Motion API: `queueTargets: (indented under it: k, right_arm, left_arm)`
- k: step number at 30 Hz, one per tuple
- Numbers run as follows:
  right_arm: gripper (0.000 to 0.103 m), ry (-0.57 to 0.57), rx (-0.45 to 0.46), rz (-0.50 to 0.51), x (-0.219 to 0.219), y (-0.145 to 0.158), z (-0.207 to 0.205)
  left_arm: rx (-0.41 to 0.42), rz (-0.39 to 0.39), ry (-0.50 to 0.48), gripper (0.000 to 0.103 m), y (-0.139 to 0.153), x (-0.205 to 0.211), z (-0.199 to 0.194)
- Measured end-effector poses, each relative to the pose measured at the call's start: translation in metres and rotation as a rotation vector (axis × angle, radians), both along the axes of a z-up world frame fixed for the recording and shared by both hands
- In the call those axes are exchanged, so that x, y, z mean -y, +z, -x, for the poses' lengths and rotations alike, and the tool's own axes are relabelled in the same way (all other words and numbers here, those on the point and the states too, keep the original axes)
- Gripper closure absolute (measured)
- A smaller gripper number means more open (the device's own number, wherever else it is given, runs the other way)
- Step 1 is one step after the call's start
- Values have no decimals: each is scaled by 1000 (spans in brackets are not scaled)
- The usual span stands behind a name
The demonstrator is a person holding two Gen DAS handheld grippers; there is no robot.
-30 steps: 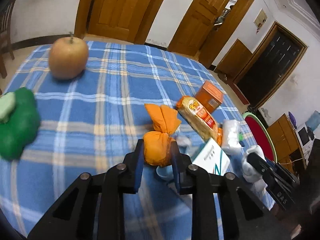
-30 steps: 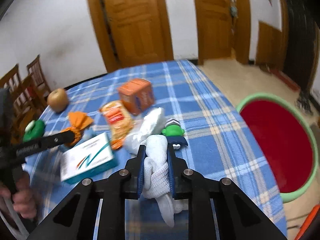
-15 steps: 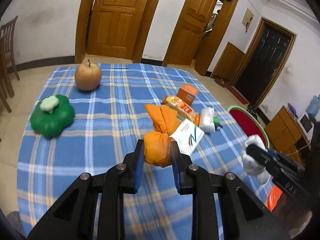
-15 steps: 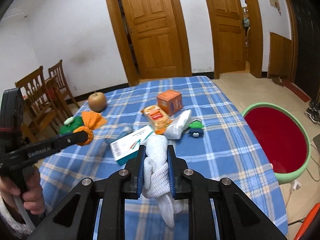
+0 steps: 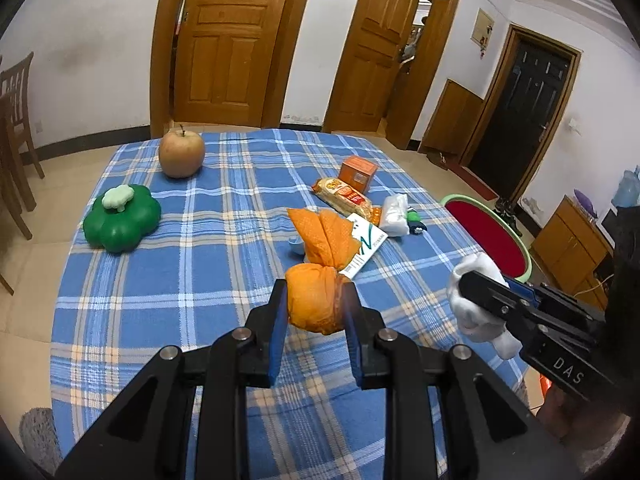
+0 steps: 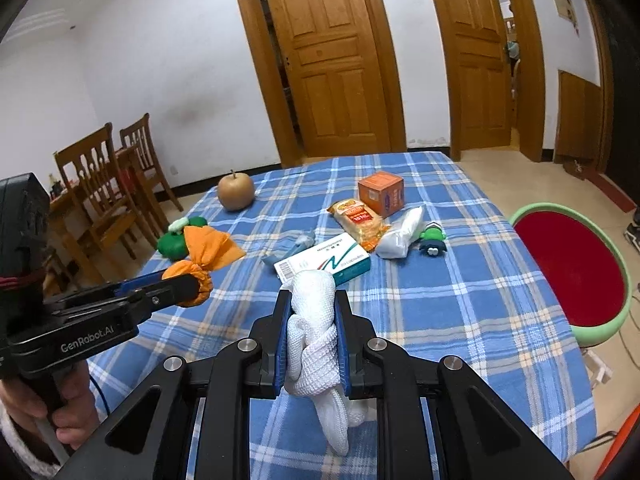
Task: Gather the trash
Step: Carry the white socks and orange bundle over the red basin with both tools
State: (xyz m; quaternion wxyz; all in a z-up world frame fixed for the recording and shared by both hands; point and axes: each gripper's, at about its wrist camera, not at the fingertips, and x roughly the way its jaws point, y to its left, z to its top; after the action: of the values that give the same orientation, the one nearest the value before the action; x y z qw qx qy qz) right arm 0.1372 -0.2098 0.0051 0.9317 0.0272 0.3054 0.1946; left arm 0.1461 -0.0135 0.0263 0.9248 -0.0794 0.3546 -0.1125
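Observation:
My left gripper (image 5: 315, 300) is shut on a knotted orange cloth (image 5: 316, 304), held up above the near part of the blue plaid table (image 5: 208, 280); the cloth's loose ends (image 5: 326, 236) stick up past the fingers. In the right wrist view that same gripper (image 6: 192, 284) reaches in from the left with the orange cloth (image 6: 204, 256). My right gripper (image 6: 313, 308) is shut on a knotted white cloth (image 6: 316, 328), whose tail hangs below the fingers. The white cloth (image 5: 474, 292) shows at the right of the left wrist view.
On the table lie a white and green box (image 6: 326, 260), a snack packet (image 6: 356, 220), an orange carton (image 6: 380, 193), a clear plastic bag (image 6: 400, 234), a small green toy (image 6: 433, 238), an apple (image 5: 182, 153) and a green pumpkin-shaped toy (image 5: 120, 224). A green-rimmed red basin (image 6: 568, 272) stands on the floor right of the table. Wooden chairs (image 6: 108, 184) stand at the left.
Both grippers have pulled back and risen from the table with their cloths still gripped, so the table items look smaller and farther away.

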Motion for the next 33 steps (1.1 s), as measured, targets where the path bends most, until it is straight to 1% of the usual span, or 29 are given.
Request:
queueTargets:
  k: [3,7,11,15,20,23,27,33]
  right_arm:
    - [83,-16,6,-1,6,0,4]
    - [83,-60,19,10,19,2,8]
    - [83,-126,18,5,44,4,13]
    - [83,-199,24,9,69,6,21]
    - [83,-301,38,12,105,12,39]
    - [83,-361,45,21,124,15,50]
    - [83,-435,52,14,149,19,64]
    - [83,-493,60,11,170,23,74]
  left_arm:
    - [5,-15,-21,76,-1,8,1]
    - [2,3,-66,76,-1,22,0]
    - [9,8,-122,76,0,41,-2]
    - [8,40,-203,76,1,68,-6]
    - [-2,56,-300,76,1,106,-12]
    - [-8,86,-367,76,1,130,-15]
    - [-5,86,-423,76,6,158,-15]
    - [9,75,-469,76,11,180,-16]
